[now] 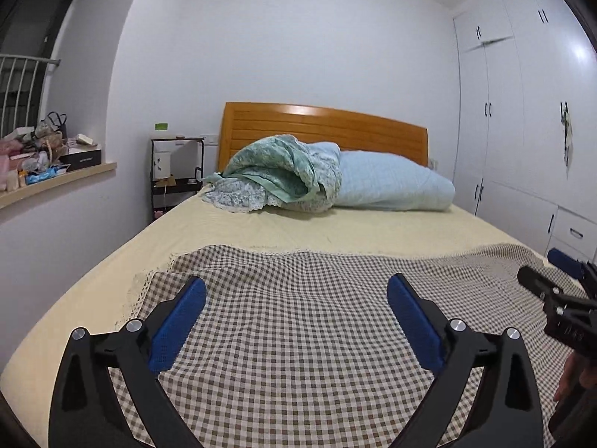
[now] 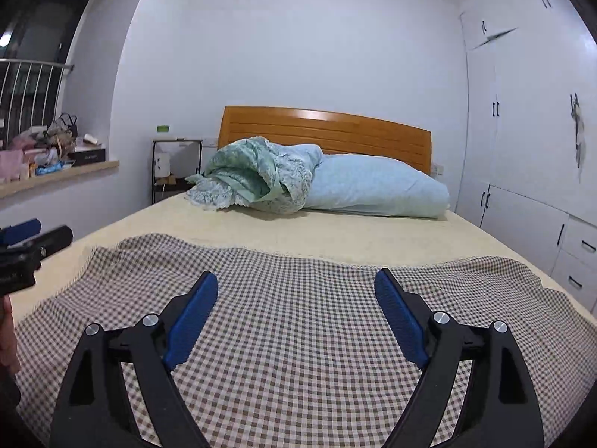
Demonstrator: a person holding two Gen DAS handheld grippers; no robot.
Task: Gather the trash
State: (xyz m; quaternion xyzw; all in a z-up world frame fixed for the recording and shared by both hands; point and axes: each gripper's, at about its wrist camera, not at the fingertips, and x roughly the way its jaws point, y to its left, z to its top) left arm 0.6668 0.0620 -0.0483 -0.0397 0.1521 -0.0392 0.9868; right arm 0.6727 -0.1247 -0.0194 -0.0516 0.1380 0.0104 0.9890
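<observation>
While over the checked cloth (image 1: 298,336) — left gripper (image 1: 296,310) and right gripper (image 2: 296,304), both spread wide, empty

Left wrist view: camera mounted behind the left gripper (image 1: 296,306), looking forward along its 2 blue-padded fingers and tilted slightly downward, from the foot of the bed (image 1: 261,227) toward the wooden headboard (image 1: 324,127) at 12 o'clock. The checkered cloth (image 1: 298,336) lies close beneath the lens.

Right wrist view: same heading and tilt, just beside and to the right, behind the right gripper (image 2: 296,300).

Shared field: cloth, bed, headboard, bedding, windowsill at 9 o'clock, wardrobe at 3 o'clock. Each camera catches the other gripper at its frame edge, at 3 and 9 o'clock.
</observation>
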